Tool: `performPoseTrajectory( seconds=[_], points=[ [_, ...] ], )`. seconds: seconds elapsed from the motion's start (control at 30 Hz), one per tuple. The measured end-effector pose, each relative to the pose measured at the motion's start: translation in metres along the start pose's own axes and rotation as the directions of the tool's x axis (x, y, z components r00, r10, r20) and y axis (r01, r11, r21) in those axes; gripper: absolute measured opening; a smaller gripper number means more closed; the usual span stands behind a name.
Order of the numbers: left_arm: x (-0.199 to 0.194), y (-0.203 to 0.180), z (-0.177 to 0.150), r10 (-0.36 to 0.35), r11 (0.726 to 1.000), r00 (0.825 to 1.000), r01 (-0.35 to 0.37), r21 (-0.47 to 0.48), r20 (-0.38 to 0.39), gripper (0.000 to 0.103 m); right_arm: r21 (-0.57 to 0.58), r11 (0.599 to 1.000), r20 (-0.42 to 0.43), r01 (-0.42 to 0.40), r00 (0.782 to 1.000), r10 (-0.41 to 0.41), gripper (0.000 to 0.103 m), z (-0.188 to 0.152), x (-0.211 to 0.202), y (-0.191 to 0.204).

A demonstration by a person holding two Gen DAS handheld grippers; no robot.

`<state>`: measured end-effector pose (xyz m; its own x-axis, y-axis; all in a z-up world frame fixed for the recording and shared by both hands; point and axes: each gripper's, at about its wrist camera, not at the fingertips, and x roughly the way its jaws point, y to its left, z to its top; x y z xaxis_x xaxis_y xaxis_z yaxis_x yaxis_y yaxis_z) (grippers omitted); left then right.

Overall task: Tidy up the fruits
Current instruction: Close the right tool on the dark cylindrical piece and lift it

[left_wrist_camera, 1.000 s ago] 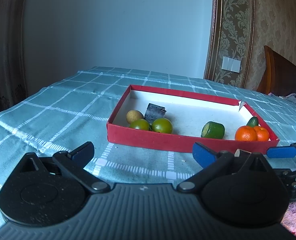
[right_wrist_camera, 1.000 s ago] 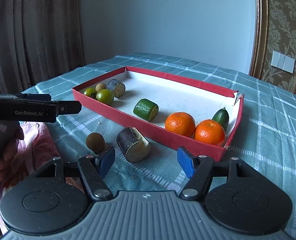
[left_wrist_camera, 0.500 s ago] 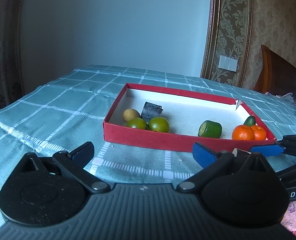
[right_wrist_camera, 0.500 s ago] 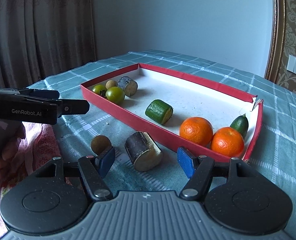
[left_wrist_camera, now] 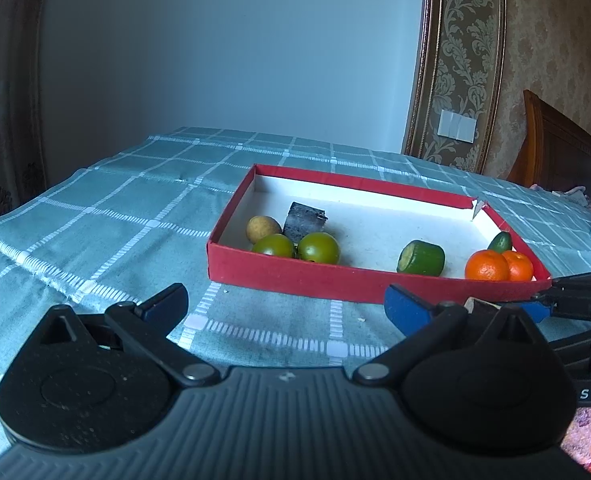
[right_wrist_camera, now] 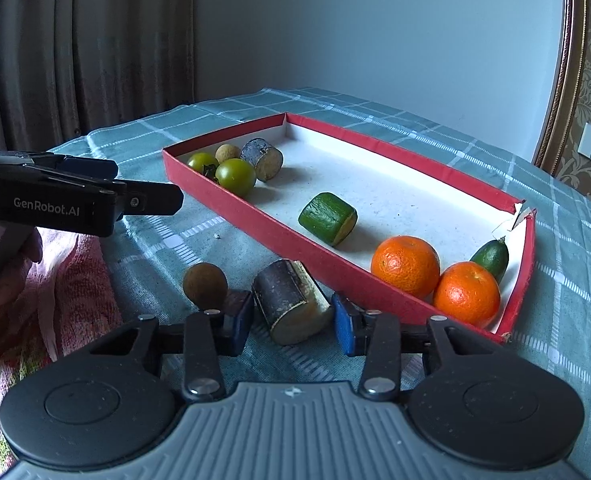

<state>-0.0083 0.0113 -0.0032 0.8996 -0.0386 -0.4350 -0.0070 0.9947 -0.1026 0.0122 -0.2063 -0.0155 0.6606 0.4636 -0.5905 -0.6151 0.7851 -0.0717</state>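
On the checked tabletop (right_wrist_camera: 567,240), the spread right tongs (right_wrist_camera: 293,326) straddle a dark cut cylinder (right_wrist_camera: 291,300) near the red tray (right_wrist_camera: 295,242); the left tongs (left_wrist_camera: 283,300) gape wide, holding nothing.

Both grippers are showing the same build — ribbed grey housing, two black round pivot discs, black linkage arms with silver rivets, blue pads on the fingers. Left gripper (left_wrist_camera: 285,302), right gripper (right_wrist_camera: 293,322). Left gripper's side is carrying white "GenRobot.AI" lettering and a small screw. Bare-skinned hand (right_wrist_camera: 3,276) is showing — pink patterned fabric alongside it.
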Motion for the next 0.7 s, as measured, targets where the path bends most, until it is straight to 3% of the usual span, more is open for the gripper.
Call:
performPoseTrajectory(
  seconds=[0.47,0.7],
  points=[
    [-0.002,-0.001,-0.001,0.009,1.000,1.000,-0.009,-0.002,0.008,0.103,0.094,0.995,0.101,0.021,0.994,-0.030,0.041,-0.004,-0.042,-0.009],
    [-0.002,0.000,-0.001,0.008,1.000,1.000,-0.008,-0.002,0.008,0.103,0.161,0.985,0.161,0.062,0.983,-0.088,0.041,0.003,-0.060,-0.029]
  ],
)
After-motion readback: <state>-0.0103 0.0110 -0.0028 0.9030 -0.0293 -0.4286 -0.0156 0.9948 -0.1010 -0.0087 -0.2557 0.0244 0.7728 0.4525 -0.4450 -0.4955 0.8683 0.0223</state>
